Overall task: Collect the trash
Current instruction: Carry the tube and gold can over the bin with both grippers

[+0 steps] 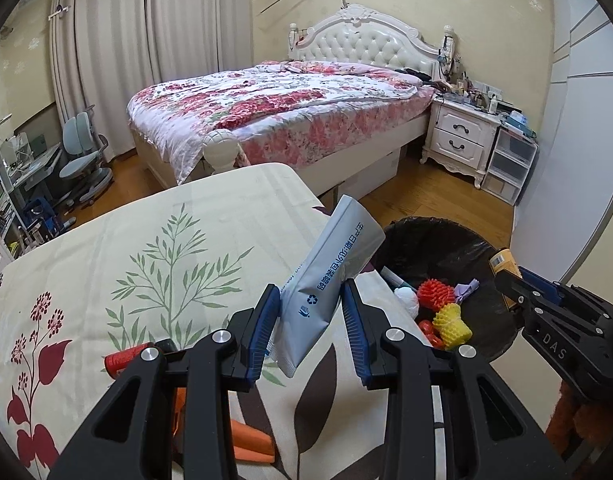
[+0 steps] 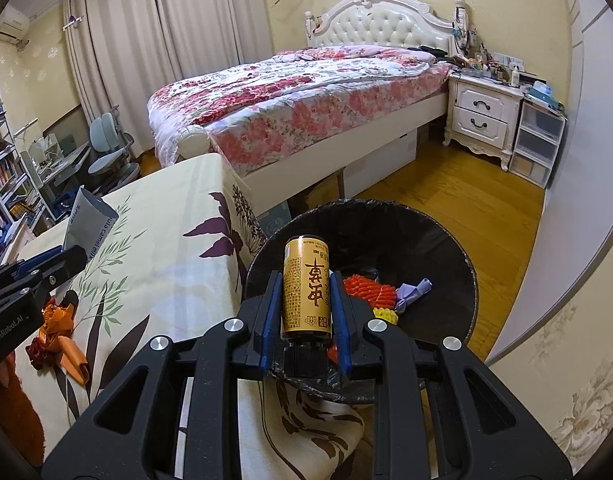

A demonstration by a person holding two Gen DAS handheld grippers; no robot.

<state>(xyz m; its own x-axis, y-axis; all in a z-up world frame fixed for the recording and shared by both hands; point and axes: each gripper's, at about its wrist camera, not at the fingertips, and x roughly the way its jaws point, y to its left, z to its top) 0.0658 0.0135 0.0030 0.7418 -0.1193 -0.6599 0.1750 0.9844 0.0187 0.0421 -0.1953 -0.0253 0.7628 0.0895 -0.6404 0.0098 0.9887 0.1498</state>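
Bedroom setting, with a floral-cloth worktop beside a black-lined trash bin: the golden can, clamped between the blue pads of the right hand-held gripper, hangs over the bin's near rim, above red and yellow foam nets already inside. The left hand-held gripper grips a grey pouch over the worktop's edge, just beside the bin. Releasing well likely means carrying each item past the rim to the bin's centre before opening, so neither strikes the rim nor falls outside; orange scraps remain on the worktop.

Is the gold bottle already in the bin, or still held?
Still held: the right tool clamps the gold bottle above the bin.
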